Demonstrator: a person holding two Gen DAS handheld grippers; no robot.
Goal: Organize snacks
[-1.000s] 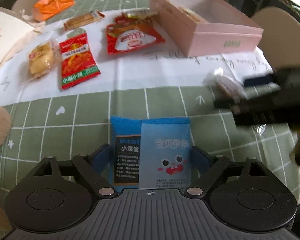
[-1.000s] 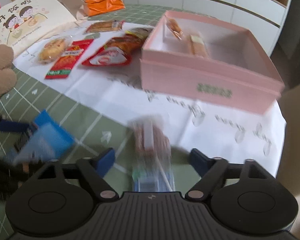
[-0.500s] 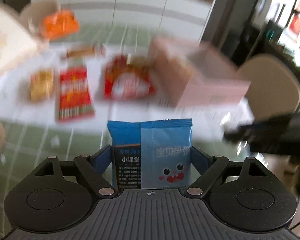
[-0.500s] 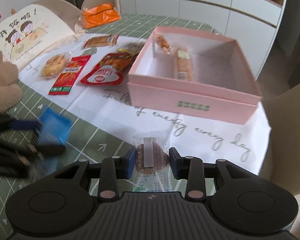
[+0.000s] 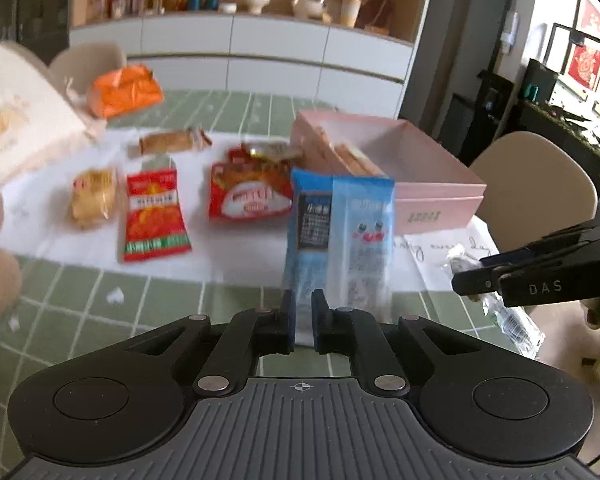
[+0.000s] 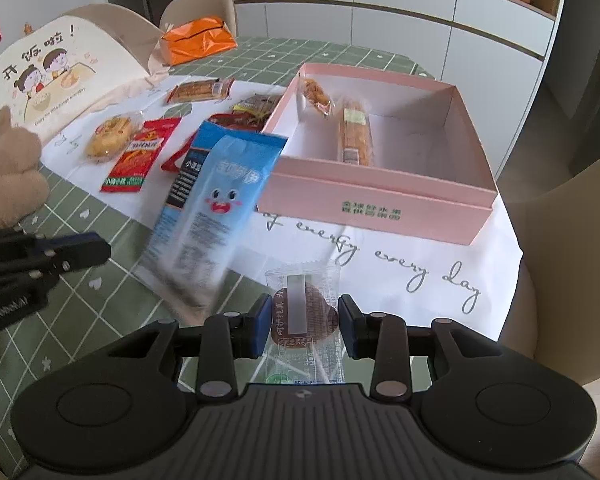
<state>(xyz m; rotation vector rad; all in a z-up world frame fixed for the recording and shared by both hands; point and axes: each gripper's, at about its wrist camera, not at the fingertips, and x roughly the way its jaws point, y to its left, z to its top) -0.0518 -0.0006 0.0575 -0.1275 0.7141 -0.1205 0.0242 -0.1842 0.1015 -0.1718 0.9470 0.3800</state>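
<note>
Both snack packets have left the desk since a second ago: then the blue packet lay flat on the green checked cloth between wide left jaws, and the clear-wrapped brown pastry sat loose before the right gripper. Now the left gripper has its jaws pinched tight on the bottom edge of the blue packet, which stands upright above the desk, its cartoon face turned toward the camera and its top edge in front of the pink box. From the right wrist view that same packet hangs tilted, just left of the pink box's near wall. The right gripper holds the brown pastry in its clear wrapper, jaws narrowed against both sides of it, lifted above the white cloth printed with script, near the pink box's front wall. Inside the pink box, against its left half, lie a long biscuit pack and a small wrapped snack. Left of the pink box, on the white cloth, lie a red-and-white sachet, a red chili-strip packet, a round yellow cake and a long bar. An orange bag sits farther back from the pink box, beside a chair.
</note>
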